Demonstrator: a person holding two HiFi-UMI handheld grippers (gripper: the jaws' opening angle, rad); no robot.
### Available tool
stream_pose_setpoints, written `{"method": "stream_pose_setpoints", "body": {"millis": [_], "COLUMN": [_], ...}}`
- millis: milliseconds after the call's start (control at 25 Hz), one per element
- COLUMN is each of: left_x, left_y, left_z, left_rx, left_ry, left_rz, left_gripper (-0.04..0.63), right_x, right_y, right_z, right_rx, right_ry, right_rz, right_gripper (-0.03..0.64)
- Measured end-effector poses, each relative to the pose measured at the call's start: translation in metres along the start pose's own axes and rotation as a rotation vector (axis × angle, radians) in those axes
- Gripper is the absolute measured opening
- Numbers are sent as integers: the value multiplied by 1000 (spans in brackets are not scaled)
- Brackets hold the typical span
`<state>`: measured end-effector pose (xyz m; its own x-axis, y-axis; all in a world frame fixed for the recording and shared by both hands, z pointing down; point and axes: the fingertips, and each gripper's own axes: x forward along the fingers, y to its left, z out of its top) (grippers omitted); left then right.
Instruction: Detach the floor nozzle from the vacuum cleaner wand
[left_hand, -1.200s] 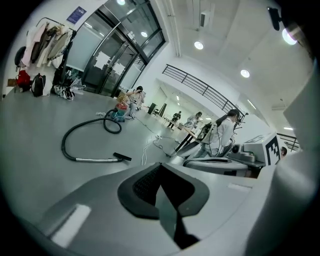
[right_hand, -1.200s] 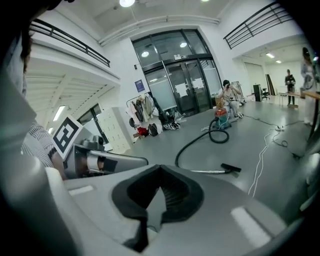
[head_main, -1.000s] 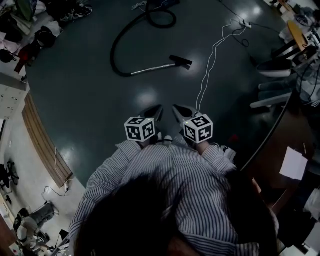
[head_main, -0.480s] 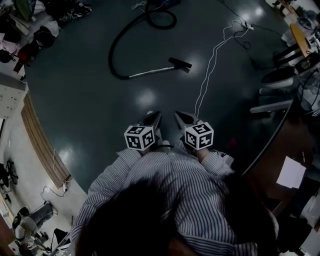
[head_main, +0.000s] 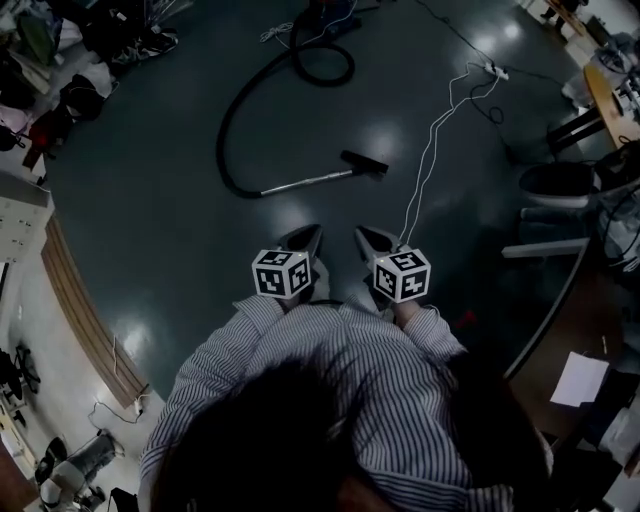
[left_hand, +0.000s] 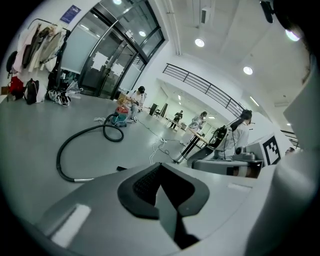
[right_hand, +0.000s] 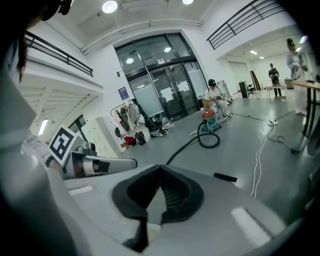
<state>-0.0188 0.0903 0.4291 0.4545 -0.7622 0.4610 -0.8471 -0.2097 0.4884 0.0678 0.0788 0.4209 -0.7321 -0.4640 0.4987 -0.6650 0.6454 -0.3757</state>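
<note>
- Well, I saw the left gripper (head_main: 308, 238) with its jaws pressed together and nothing between them; its own view showed the dark pads meeting at the tip.
- I read the right gripper (head_main: 368, 240) the same way: jaws closed, nothing caught in them.
- Both grippers were side by side in front of the person's striped shirt (head_main: 340, 380), apart from each other, their tips aimed toward 12 o'clock in the head view and tilted down at the floor (head_main: 170, 210).
- The marker cubes (head_main: 282, 273) were just behind the jaws, close to the person's sleeves.
- The floor nozzle (head_main: 363, 162) lay flat on the floor at about 12 o'clock from the grippers, well apart from both (neither tong touched it).
- It was joined to the wand (head_main: 305, 182), a pale metal tube that ran from the nozzle toward 8 o'clock.
- From the wand's far end the black hose (head_main: 228, 120) curved up toward 11 o'clock and coiled into a loop near the top edge.
- In the right gripper view I saw that loop ending at the vacuum body (right_hand: 210, 120), far across the room.
- A white cable (head_main: 430, 150) trailed over the floor from 1 o'clock down toward the right gripper, passing just to the 3 o'clock side of the nozzle.
</note>
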Motion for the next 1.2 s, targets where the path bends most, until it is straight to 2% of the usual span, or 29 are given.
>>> {"method": "stream_pose_setpoints", "body": {"millis": [240, 440, 640, 800, 1000, 1200], "left_x": [41, 66, 83, 104, 143, 188], "left_y": [54, 92, 113, 131, 142, 166], "left_z": [78, 110, 107, 109, 111, 106], "left_rx": [35, 48, -5, -12, 71, 154], "left_ry": [23, 40, 73, 95, 119, 152], "left_rz": [-43, -52, -31, -5, 22, 50], "left_gripper": [5, 5, 5, 5, 5, 5], "right_x": [76, 119, 130, 143, 155, 176], "right_y": [-23, -33, -57, -84, -125, -173], "right_z": [72, 107, 97, 98, 96, 81], "right_rx": [13, 1, 25, 26, 7, 44], "right_ry": [-14, -23, 46, 87, 116, 140], "right_rz": [-28, -52, -76, -92, -94, -101], "right_gripper": [2, 2, 2, 2, 2, 2]}}
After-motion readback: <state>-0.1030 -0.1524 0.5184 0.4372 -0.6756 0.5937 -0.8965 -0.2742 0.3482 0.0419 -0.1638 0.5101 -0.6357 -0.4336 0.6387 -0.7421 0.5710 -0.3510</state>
